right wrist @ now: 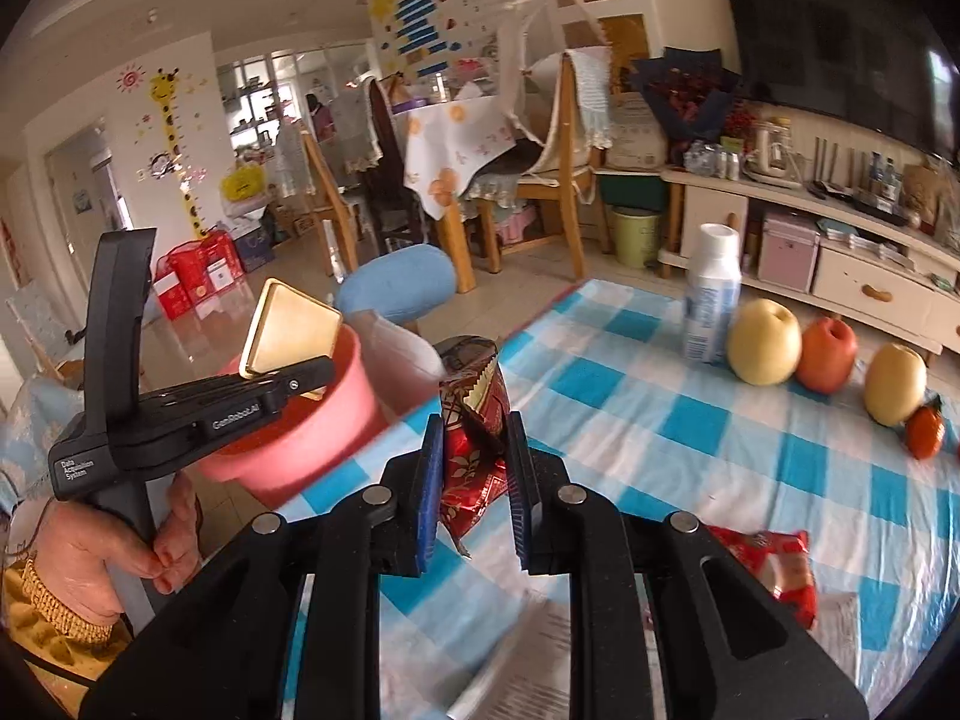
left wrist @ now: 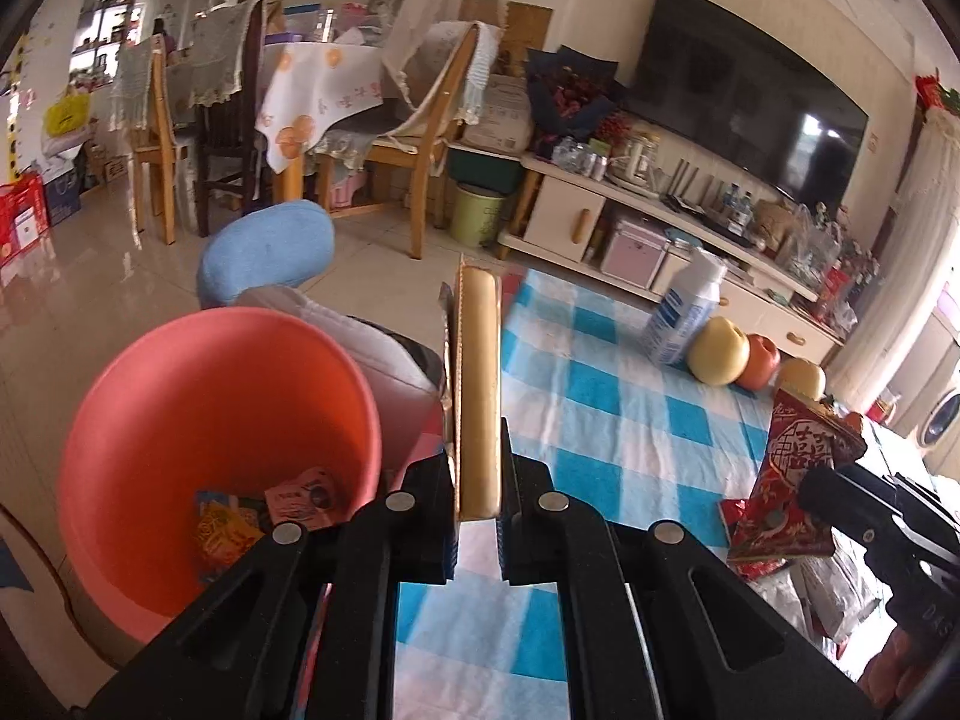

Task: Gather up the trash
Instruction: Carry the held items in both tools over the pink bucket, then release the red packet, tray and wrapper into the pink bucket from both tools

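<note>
My left gripper (left wrist: 477, 480) is shut on a flat gold triangular box (left wrist: 478, 390), seen edge-on in the left wrist view. Just left of it stands a pink bin (left wrist: 180, 408) with a few wrappers at its bottom. In the right wrist view the left gripper (right wrist: 312, 375) holds that gold box (right wrist: 291, 333) above the rim of the pink bin (right wrist: 312, 444), and a person's hand (right wrist: 120, 540) grips its handle. My right gripper (right wrist: 474, 462) is shut on a crumpled red foil wrapper (right wrist: 474, 414) over the checked tablecloth (right wrist: 660, 420). It also appears far right as right gripper (left wrist: 822, 486) with the wrapper (left wrist: 792, 474).
On the table's far side stand a white bottle (right wrist: 711, 294), a yellow pear (right wrist: 765, 342), a red-orange fruit (right wrist: 828, 354), a second pear (right wrist: 894, 384) and a small orange (right wrist: 924, 432). Another red wrapper (right wrist: 774, 564) lies near right. A blue stool (right wrist: 396, 288) stands beyond the bin.
</note>
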`<state>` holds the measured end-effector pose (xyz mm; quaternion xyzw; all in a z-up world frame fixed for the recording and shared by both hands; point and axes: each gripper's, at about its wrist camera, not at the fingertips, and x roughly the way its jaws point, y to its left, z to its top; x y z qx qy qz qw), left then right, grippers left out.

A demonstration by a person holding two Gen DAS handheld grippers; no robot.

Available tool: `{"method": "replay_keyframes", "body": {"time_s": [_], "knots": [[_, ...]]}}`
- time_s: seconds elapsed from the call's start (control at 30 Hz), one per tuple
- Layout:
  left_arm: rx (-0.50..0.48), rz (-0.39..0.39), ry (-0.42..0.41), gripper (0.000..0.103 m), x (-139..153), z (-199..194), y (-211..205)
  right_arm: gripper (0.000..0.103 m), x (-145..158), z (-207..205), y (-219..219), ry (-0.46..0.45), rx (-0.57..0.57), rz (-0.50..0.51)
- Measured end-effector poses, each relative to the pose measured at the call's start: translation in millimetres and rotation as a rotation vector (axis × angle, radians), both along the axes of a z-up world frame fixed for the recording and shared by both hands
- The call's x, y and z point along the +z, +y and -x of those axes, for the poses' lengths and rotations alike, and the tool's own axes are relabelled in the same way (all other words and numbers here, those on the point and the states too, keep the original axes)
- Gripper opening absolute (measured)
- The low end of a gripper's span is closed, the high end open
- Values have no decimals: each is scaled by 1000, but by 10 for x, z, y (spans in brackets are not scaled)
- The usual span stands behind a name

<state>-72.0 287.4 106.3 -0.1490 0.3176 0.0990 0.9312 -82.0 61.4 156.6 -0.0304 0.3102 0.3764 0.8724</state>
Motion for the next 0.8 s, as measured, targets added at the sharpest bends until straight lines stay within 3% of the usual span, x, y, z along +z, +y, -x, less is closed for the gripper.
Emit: {"method": "replay_keyframes", "body": {"time_s": [0.3, 0.53, 0.67, 0.7, 0.73, 0.8], "knots": [[213, 64, 21, 10, -87, 200, 877, 21, 87, -58, 1167, -1, 160, 9], [246, 133, 46, 10, -207, 188, 1185, 21, -59, -133, 1732, 28, 215, 28], [245, 147, 102, 13, -299, 117, 1211, 23, -170, -159, 1921, 51, 224, 45], [250, 150, 116, 24, -319, 123, 1225, 24, -207, -176, 1941, 60, 218, 48], [265, 153, 126, 46, -328, 118, 1241, 31, -233, -178, 1938, 71, 210, 43], [299, 146, 122, 63, -319, 139, 1254, 47, -248, -215, 1864, 88, 173, 15]]}}
